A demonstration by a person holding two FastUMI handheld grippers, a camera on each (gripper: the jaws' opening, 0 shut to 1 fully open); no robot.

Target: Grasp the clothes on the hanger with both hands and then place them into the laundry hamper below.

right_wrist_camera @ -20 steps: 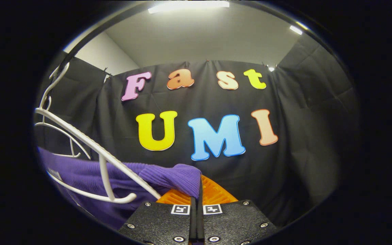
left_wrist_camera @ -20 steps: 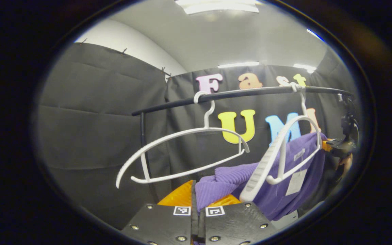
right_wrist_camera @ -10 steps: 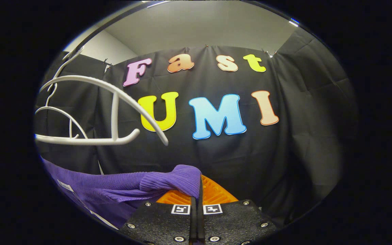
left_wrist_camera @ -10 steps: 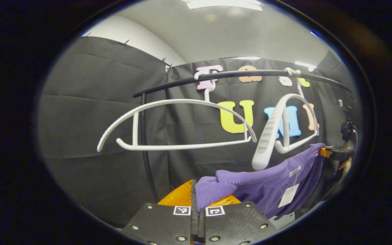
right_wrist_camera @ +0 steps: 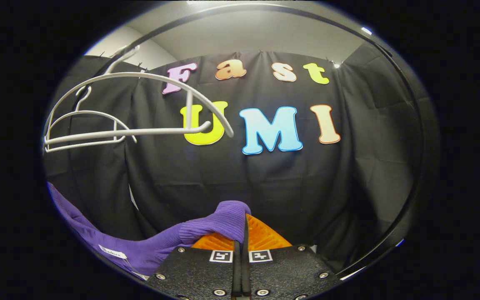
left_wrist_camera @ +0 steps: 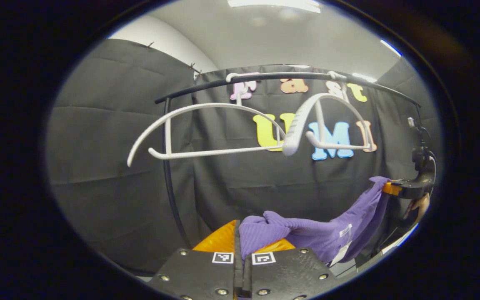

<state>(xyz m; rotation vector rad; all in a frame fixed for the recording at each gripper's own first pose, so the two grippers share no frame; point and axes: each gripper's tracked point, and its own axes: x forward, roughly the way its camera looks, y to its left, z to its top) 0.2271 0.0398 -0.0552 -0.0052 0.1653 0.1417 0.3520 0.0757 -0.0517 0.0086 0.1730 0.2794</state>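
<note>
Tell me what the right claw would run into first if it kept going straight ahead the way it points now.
Beyond the purple garment it is shut on, the right claw would probably meet the black cloth wall first. The white hangers sit up and off to the side. Depth is unclear.

Black cloth walls (right_wrist_camera: pixel 369 166) enclose the booth under a grey ceiling (left_wrist_camera: pixel 290 37) with strip lights (left_wrist_camera: pixel 273 3).

Evenly lit from above by ceiling light panels (left_wrist_camera: pixel 274 3), slightly blown out at the top edge. Strong fisheye bending throughout: rail (left_wrist_camera: pixel 281 78) bowed into an arc, edges soft and dim. Centre sharp. Dark wall cloth (right_wrist_camera: pixel 265 179) matte, no glare, faint shadows only.
</note>
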